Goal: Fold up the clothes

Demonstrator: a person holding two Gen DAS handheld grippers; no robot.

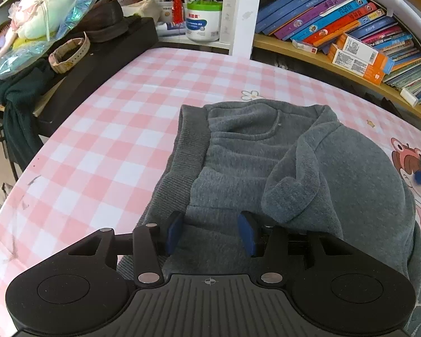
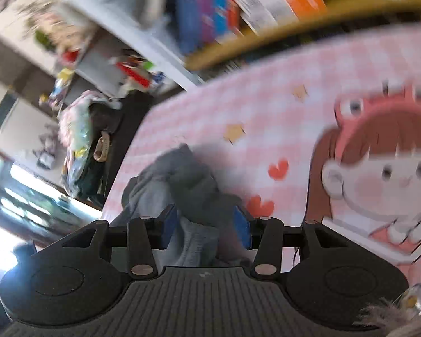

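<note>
**Grey fleece top lies partly folded on the checked cloth, both grippers released**

In the left wrist view a grey sweater (image 1: pixel 280 163) of soft, nappy fleece fills the centre and lower right of the frame. Its ribbed hem edge runs down its left side, the rounded neckline sits toward the top, and one sleeve is folded across the body so its ribbed cuff (image 1: pixel 289 196) lies in the lower middle. It rests on a smooth tablecloth (image 1: pixel 112 129) printed in pink and white squares. The left gripper (image 1: pixel 210 233) hangs just over the fabric with its blue padded fingers (image 1: pixel 245 233) apart, pinching nothing.

The right wrist view is smeared by blur. The right gripper (image 2: pixel 206 229) stands released too, with a bunched grey fold (image 2: pixel 179 174) of the sweater seen between and beyond its flat blue pads (image 2: pixel 242 226), which do not press on it. A cartoon face (image 2: pixel 379 174) is printed at right.

Slanted books (image 1: pixel 336 19) crowd a curved wooden shelf at upper right of the left view.
</note>
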